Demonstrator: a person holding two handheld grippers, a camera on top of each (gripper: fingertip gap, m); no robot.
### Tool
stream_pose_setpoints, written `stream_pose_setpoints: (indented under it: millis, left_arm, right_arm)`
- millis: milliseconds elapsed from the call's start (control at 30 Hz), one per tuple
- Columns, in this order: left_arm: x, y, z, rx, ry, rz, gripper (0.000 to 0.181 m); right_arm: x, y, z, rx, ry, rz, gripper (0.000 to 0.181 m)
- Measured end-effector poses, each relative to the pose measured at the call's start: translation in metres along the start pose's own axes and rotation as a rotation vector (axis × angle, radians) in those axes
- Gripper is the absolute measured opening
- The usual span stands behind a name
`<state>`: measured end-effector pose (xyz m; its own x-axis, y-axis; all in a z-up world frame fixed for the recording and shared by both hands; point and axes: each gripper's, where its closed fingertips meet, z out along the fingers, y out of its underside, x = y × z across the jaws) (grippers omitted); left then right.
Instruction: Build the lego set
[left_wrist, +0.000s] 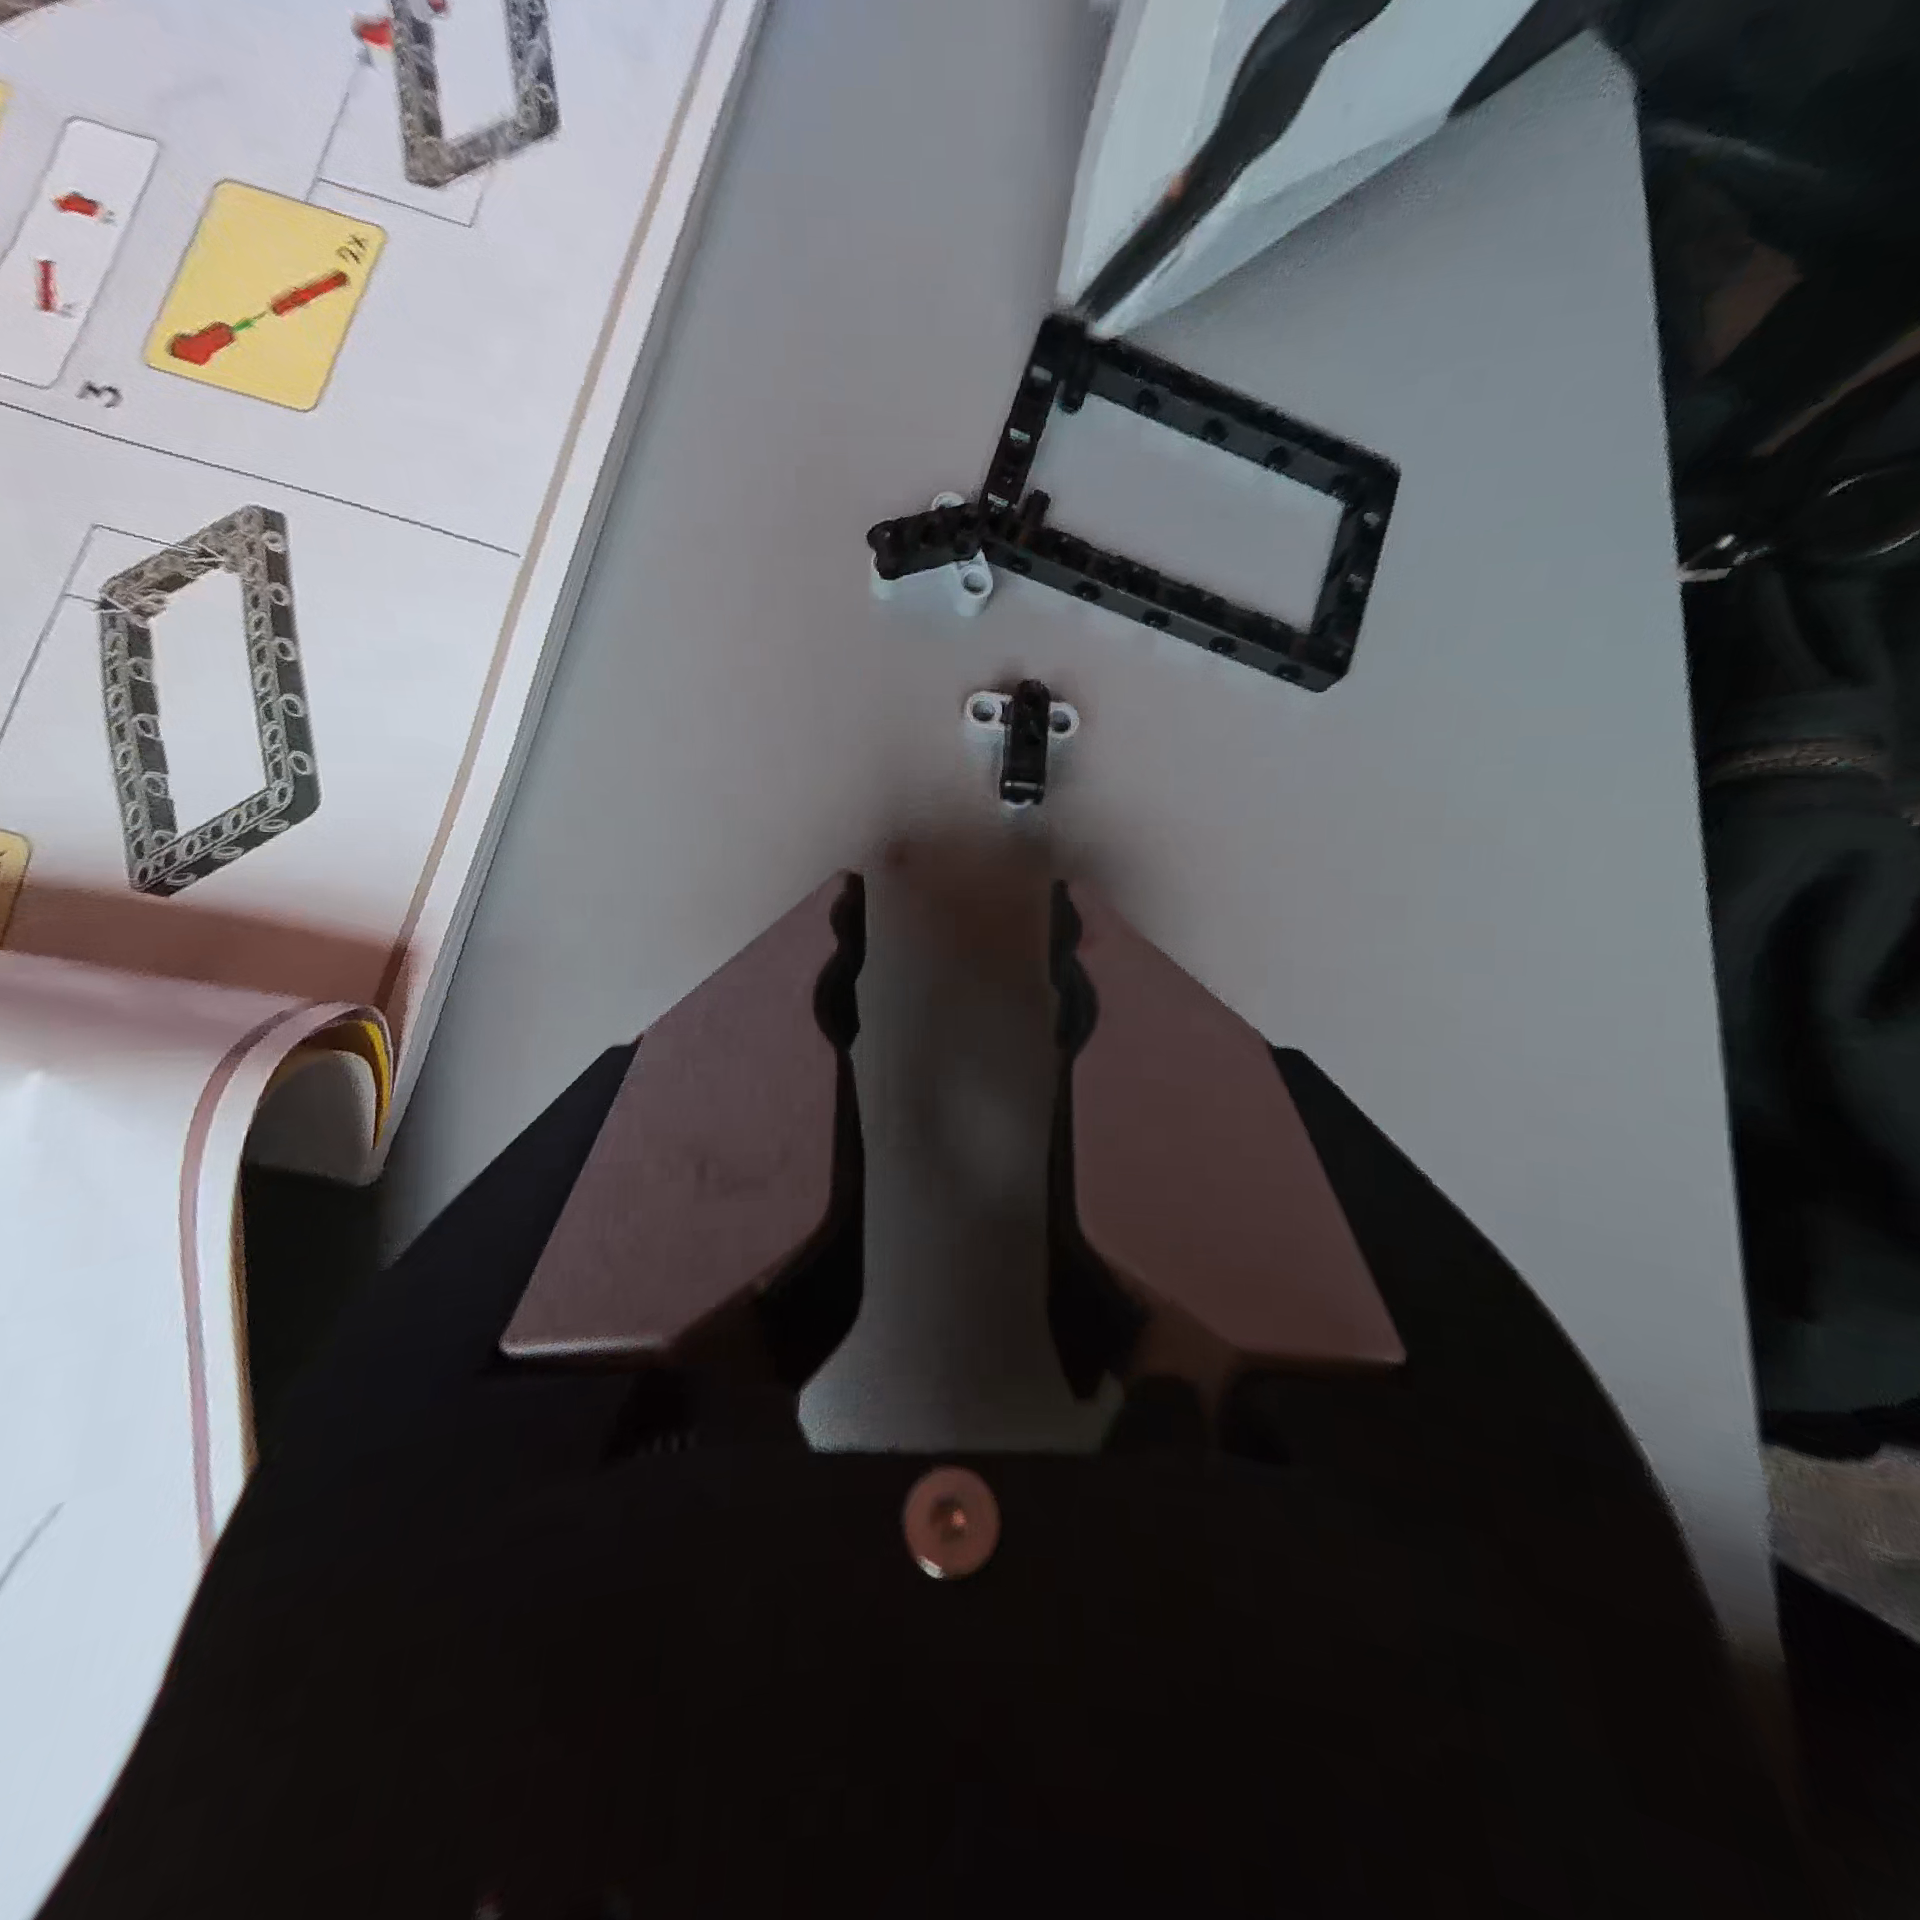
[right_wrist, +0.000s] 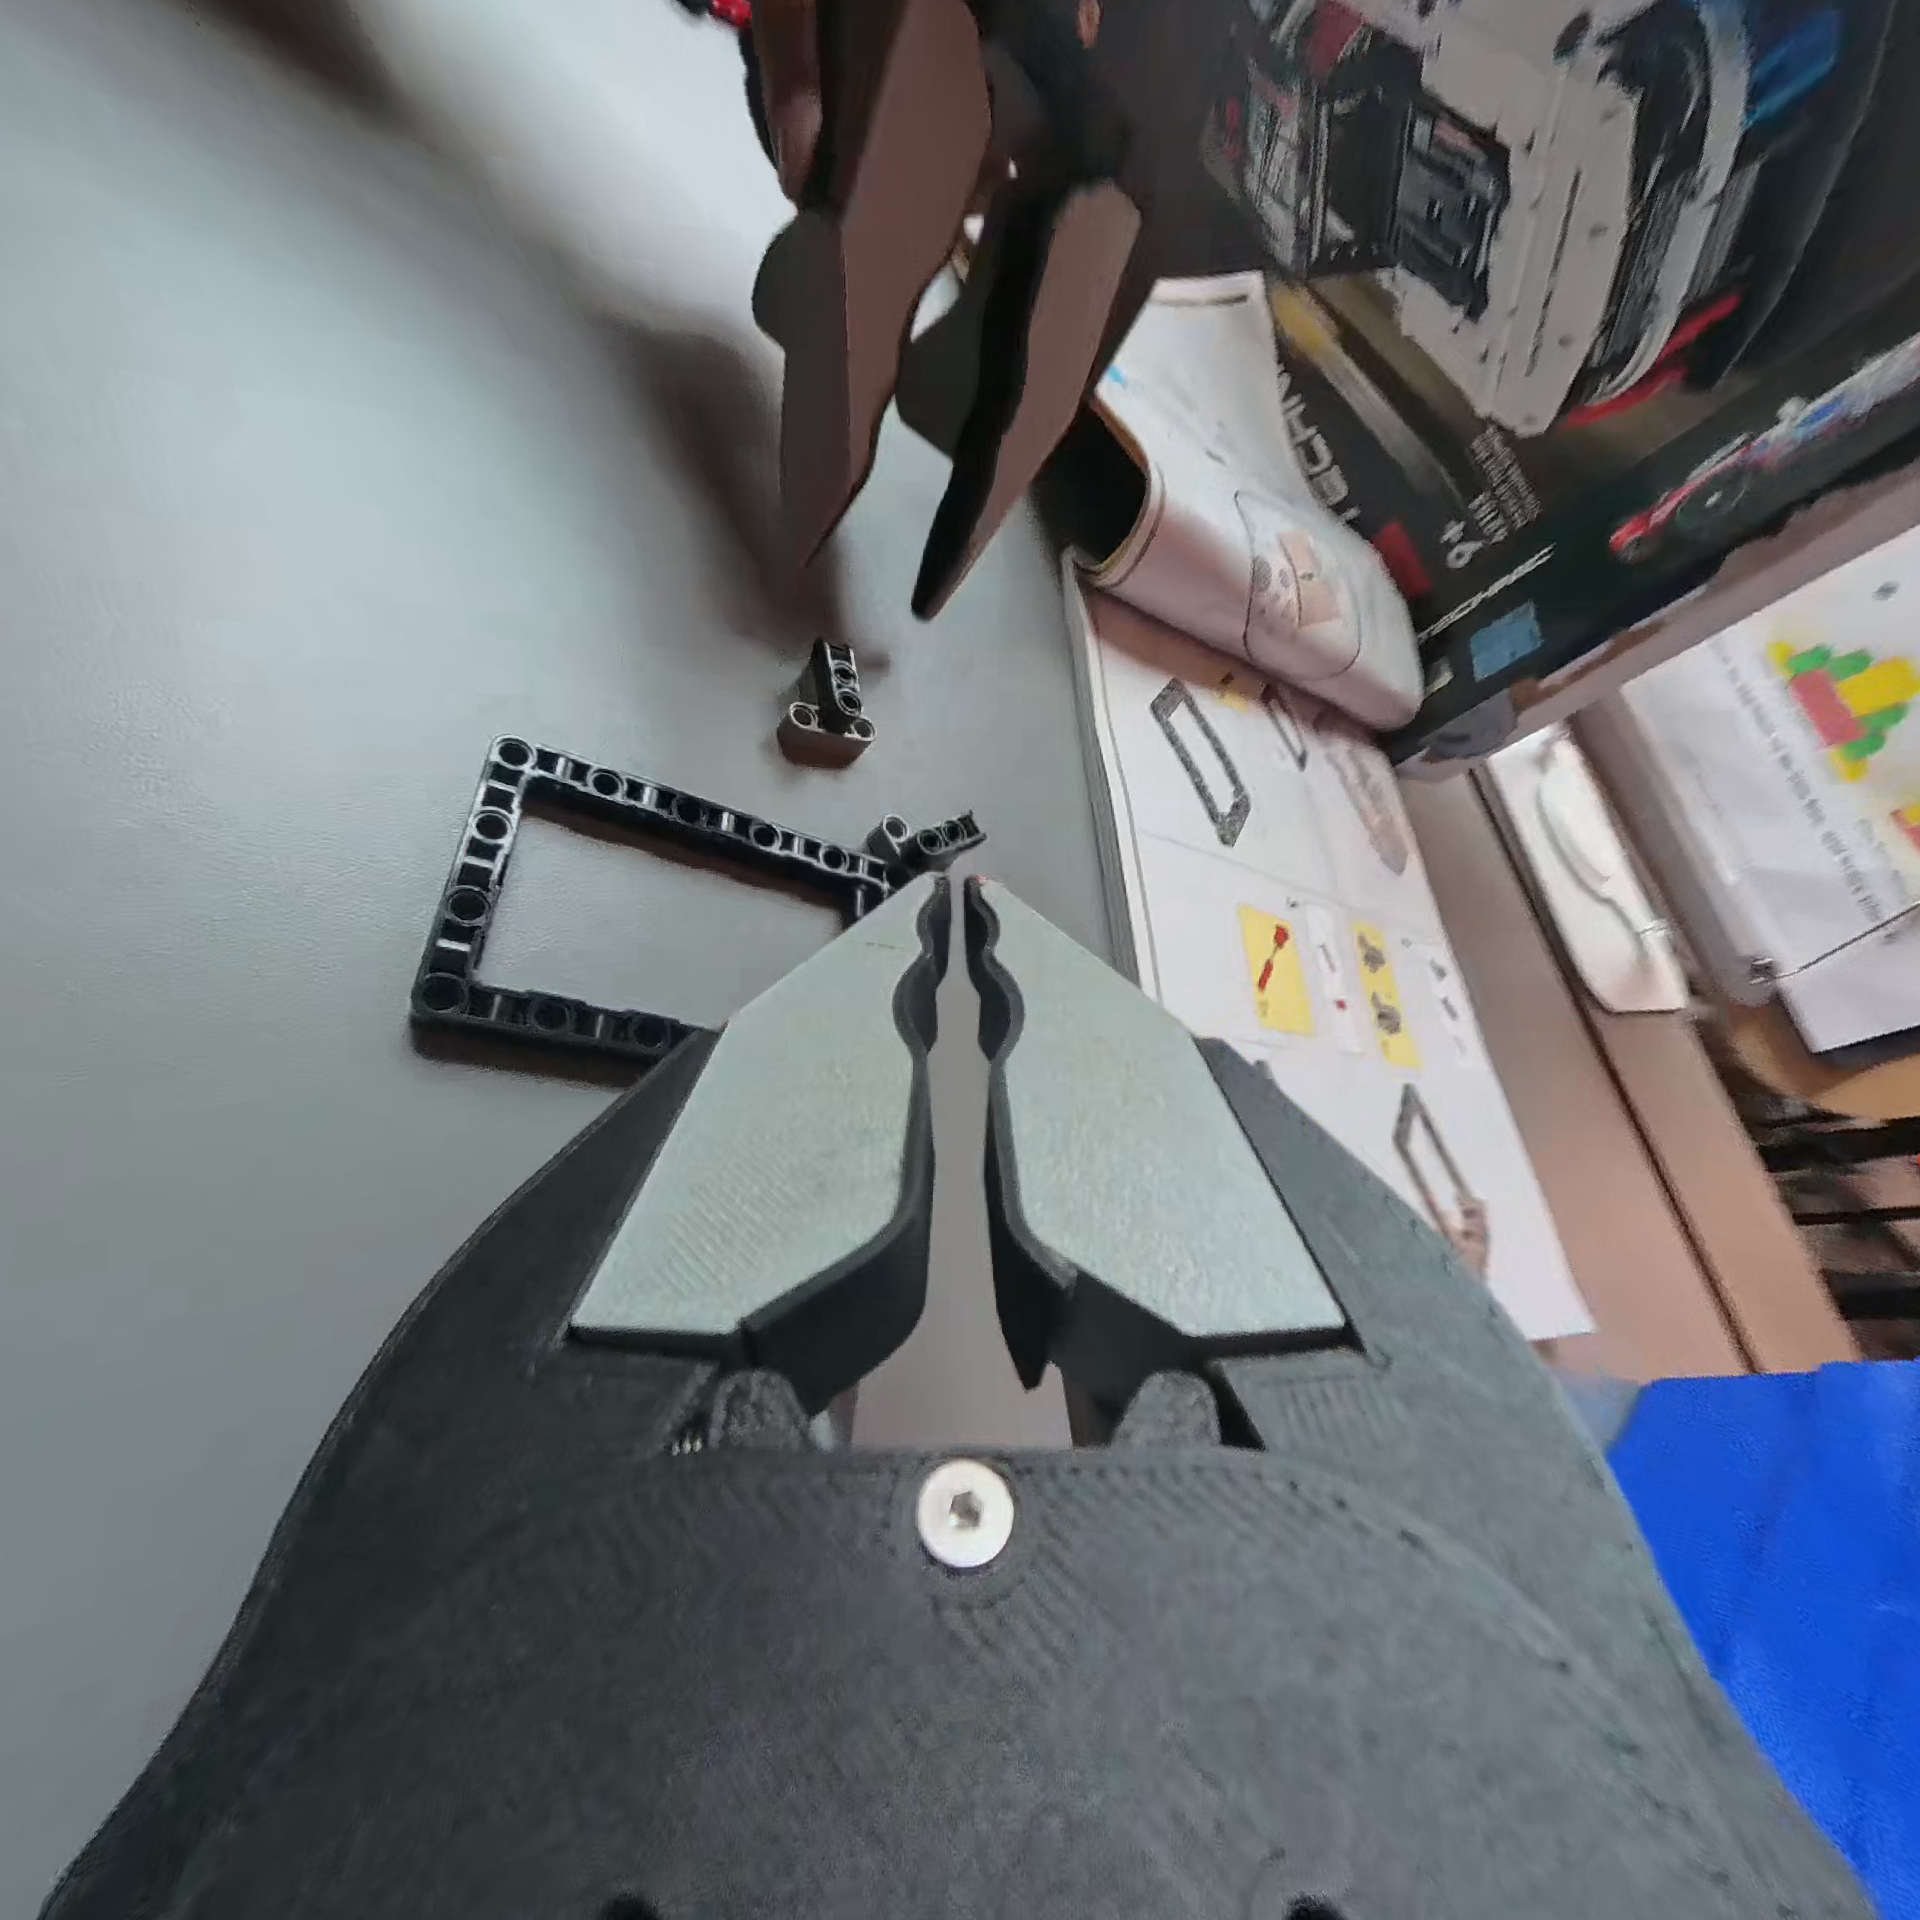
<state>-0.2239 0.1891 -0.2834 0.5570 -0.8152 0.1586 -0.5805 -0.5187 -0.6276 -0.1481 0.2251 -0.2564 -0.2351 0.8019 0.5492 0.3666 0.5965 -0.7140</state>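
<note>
Black rectangular Technic frame (left_wrist: 1195, 499) lies flat on grey table, near its edge by the instruction booklet. White connector w/ black pin piece (left_wrist: 930, 551) touches one frame corner. Second small white-and-black connector assy (left_wrist: 1023, 732) lies just beside, apart.

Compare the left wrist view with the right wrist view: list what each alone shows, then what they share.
Only the left wrist view shows dark fabric along the table's right edge.

Only the right wrist view shows the set's box, blue cloth, a sheet with coloured brick pictures, and the right gripper, nearly closed at the frame's corner.

Both show the grey table, the black rectangular frame with a small black-and-white assembly at its corner, a loose small assembly, the open instruction booklet and the open left gripper.
</note>
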Motion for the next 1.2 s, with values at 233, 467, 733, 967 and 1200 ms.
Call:
stream_pose_setpoints:
  millis: [233,467,733,967,1200]
  left_arm:
    - [-0.001,-0.009,0.02,-0.008,-0.027,0.014,0.05]
    - [-0.027,-0.009,0.016,0.013,-0.2,0.024,0.048]
    - [-0.04,-0.024,-0.034,0.278,-0.337,-0.011,0.06]
    - [-0.022,-0.047,-0.061,0.428,-0.323,0.067,0.05]
    - [-0.009,-0.03,-0.012,0.309,-0.127,-0.018,0.047]
  right_arm:
    - [0.007,0.018,0.026,-0.113,-0.231,0.112,0.0]
    - [-0.005,0.009,0.055,-0.137,-0.346,0.101,0.0]
    - [0.076,-0.009,0.013,0.142,0.047,0.228,0.007]
    - [0.1,-0.012,-0.005,0.194,0.136,0.282,0.019]
    - [0.077,0.0,0.013,0.159,-0.05,0.382,0.019]
